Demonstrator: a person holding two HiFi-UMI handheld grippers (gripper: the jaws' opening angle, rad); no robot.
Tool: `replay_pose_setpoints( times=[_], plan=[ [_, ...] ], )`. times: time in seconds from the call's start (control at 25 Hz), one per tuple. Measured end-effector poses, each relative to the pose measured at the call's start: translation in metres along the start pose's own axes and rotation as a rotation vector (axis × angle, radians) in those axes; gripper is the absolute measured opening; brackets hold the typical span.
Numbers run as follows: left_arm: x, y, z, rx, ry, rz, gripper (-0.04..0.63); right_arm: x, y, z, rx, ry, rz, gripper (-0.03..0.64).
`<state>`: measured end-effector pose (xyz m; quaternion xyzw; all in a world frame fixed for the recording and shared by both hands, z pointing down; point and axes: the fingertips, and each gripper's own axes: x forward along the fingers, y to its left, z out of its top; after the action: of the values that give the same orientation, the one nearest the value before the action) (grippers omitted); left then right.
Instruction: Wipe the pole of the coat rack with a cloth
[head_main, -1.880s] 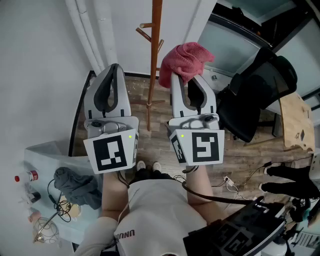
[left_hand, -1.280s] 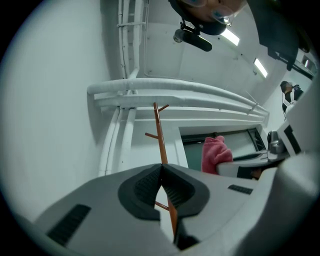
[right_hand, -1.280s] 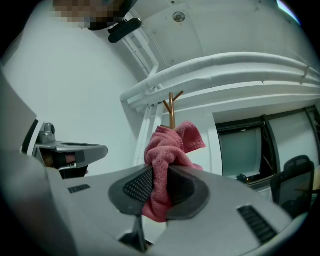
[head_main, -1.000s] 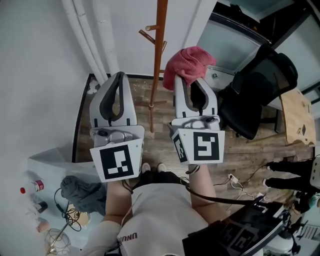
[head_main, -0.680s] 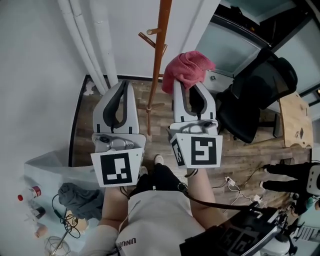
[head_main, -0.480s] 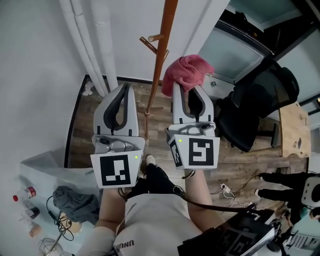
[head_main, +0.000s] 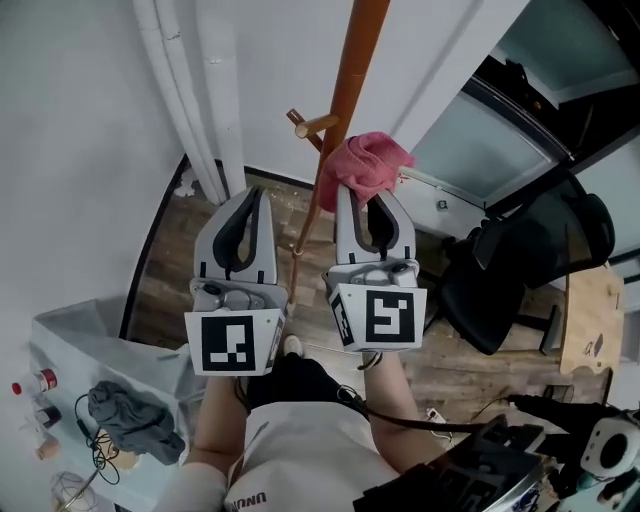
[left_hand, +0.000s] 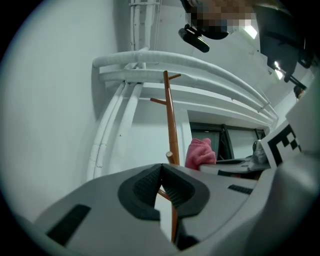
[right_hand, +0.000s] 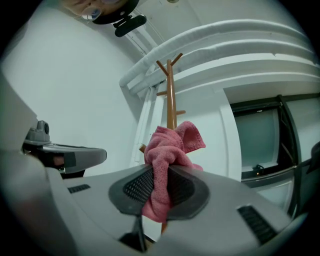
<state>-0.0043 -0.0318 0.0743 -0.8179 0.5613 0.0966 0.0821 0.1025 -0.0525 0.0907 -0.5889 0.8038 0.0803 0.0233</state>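
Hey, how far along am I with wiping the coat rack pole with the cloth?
Done: the pink cloth is picked up and clamped in the jaws of the right gripper. In hand: it is held right beside the coat rack pole, near a peg; I cannot tell whether it touches. Left: the wiping along the pole itself. The left gripper is shut on nothing.

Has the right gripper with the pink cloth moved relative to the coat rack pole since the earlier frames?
Yes. The right gripper has brought the pink cloth in toward the coat rack pole; the cloth now overlaps it beside a peg.
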Motion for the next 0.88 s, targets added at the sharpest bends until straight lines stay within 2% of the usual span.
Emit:
replay_pose_setpoints(
  times=[0.04,0.2,0.4,0.68,0.88],
  plan=[
    [0.003,0.0,-0.006,-0.001,0.014,0.0,0.014,0.003,0.0,-0.004,-0.001,0.008,0.005,0.071],
    [0.011,0.005,-0.021,-0.089,0.078,0.027,0.014,0.014,0.002,-0.018,-0.006,0.036,0.015,0.071],
    [0.018,0.01,-0.031,-0.1,0.077,0.01,0.014,0.026,0.007,-0.029,-0.074,0.052,0.011,0.071],
    [0.028,0.001,-0.053,-0.148,0.095,-0.037,0.014,0.039,-0.005,-0.043,-0.099,0.07,-0.008,0.071],
    [0.025,-0.003,-0.069,-0.118,0.136,-0.062,0.014,0.044,-0.009,-0.05,-0.109,0.069,-0.022,0.071]
  ],
)
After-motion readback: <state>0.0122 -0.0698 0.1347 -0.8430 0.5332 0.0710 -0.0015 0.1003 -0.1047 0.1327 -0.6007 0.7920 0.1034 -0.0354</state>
